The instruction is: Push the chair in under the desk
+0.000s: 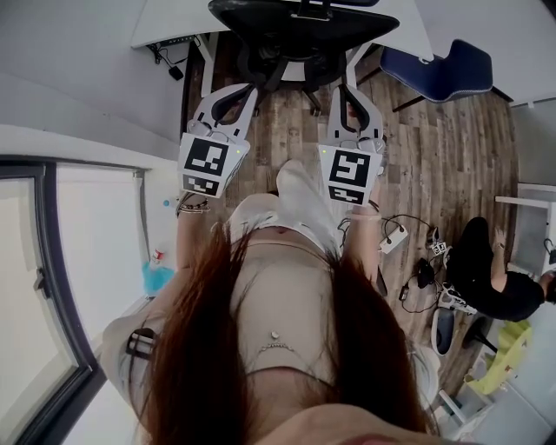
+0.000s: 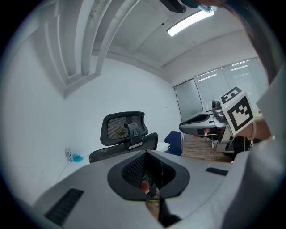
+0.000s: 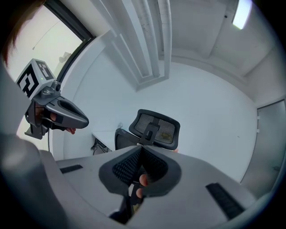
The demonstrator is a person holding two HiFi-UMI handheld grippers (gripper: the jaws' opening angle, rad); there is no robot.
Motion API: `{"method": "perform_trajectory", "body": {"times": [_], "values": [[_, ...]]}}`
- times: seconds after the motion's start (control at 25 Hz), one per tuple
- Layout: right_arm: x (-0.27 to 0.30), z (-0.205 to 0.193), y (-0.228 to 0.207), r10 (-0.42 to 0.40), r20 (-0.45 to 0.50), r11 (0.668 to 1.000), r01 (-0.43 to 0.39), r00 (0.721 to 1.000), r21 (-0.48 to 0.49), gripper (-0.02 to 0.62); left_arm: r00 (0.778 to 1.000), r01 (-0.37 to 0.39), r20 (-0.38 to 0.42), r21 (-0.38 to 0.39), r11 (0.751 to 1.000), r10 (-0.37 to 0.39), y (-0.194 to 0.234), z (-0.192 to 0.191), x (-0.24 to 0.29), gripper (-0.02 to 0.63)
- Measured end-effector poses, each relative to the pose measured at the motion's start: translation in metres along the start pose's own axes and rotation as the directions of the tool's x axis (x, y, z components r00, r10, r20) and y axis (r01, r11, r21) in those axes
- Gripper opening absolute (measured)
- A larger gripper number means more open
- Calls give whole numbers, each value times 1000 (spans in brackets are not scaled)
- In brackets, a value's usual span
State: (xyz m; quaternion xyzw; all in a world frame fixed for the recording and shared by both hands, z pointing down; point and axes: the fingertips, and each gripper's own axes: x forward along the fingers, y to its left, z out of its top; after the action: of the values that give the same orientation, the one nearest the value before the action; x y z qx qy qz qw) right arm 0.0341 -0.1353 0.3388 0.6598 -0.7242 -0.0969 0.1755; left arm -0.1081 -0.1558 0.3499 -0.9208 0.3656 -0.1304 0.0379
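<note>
A black office chair (image 1: 295, 24) with a mesh headrest stands at the top of the head view, its back toward me, in front of a white desk (image 1: 169, 22). My left gripper (image 1: 249, 90) and right gripper (image 1: 341, 90) reach forward side by side to the rear of the chair's back. Both are shut with nothing between the jaws. Whether the tips touch the chair I cannot tell. In the left gripper view the shut left gripper (image 2: 147, 153) points at the chair (image 2: 124, 128). The right gripper (image 3: 140, 146) faces the headrest (image 3: 155, 126) the same way.
Wooden floor lies under the chair. A blue chair (image 1: 443, 69) stands at the upper right. A person in black (image 1: 491, 278) sits at the right, near a power strip and cables (image 1: 395, 239). A white wall and window (image 1: 35, 287) run along the left.
</note>
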Motion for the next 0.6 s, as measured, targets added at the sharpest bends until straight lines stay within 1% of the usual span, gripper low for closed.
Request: {"method": "perform_trajectory", "body": {"times": [0.24,0.32,0.48,0.6], "values": [[-8,4,4,-14,2,1000,14,1000,-24,26,1000,-16,20,-6,1000,17,4,2,-11,5],[-10,4,3,-20,1,999,20,1000,-31,26,1000,-12,22,-14,1000,12,4,1,-13,5],[-12,5,1,-27,0,998,27,1000,-49,26,999,30,28,-70,997,-28,-1,2,-16,5],[-10,5,3,-25,-3,998,25,1000,-63,26,999,30,43,-88,996,-26,2,4,-17,5]]}}
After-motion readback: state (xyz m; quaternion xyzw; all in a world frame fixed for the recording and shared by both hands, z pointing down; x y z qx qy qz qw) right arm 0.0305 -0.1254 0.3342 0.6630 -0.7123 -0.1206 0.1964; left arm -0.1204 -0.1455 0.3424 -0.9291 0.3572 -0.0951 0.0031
